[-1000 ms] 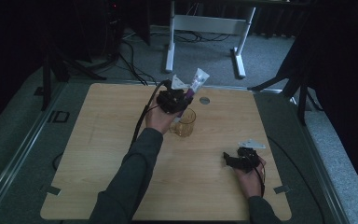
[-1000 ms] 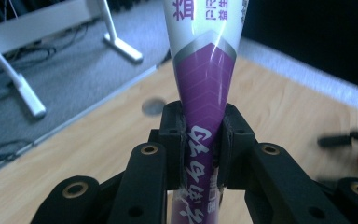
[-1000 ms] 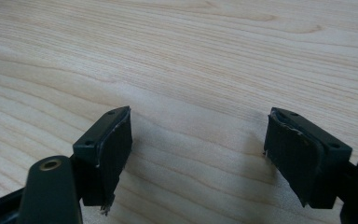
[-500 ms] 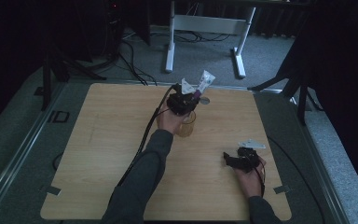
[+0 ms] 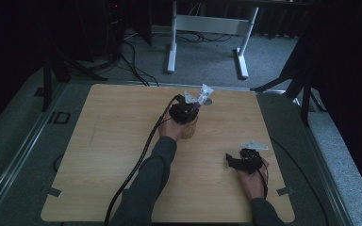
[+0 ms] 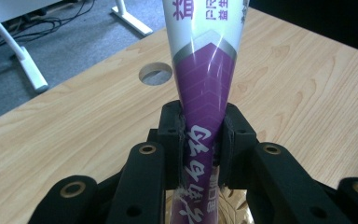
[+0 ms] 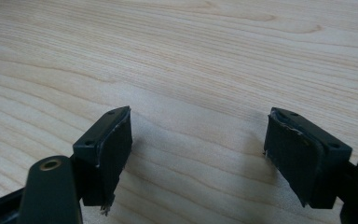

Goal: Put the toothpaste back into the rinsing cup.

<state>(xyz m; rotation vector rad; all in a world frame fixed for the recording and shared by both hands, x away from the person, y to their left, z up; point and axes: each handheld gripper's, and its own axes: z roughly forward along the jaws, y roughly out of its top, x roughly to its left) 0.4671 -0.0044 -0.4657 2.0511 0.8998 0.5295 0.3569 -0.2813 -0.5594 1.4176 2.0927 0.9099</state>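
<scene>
Left gripper view looks straight up a purple and white tube (image 6: 204, 93) pinched between the two black pads of the left gripper (image 6: 204, 140), which press on its lower purple part from either side. White Chinese characters run along the purple band and purple ones along the white upper end; they are cut off and cannot be read whole. Below the pads, the rim of a clear patterned glass (image 6: 235, 207) shows, with the tube's lower end going down toward it. Beyond the tube, a round hole (image 6: 156, 73) is cut through the tabletop (image 6: 51, 135).

From the high view, the tube (image 5: 202, 94) sticks up and tilts away from the person, above the glass (image 5: 188, 129) near the middle of the tabletop (image 5: 103, 155), just short of the hole (image 5: 208, 101). Nothing else stands near the glass.

Well apart from the glass, toward the near right corner, the right gripper (image 5: 238, 162) lies low on the wood, its pads spread wide over bare tabletop (image 7: 200, 60) with nothing between them.
</scene>
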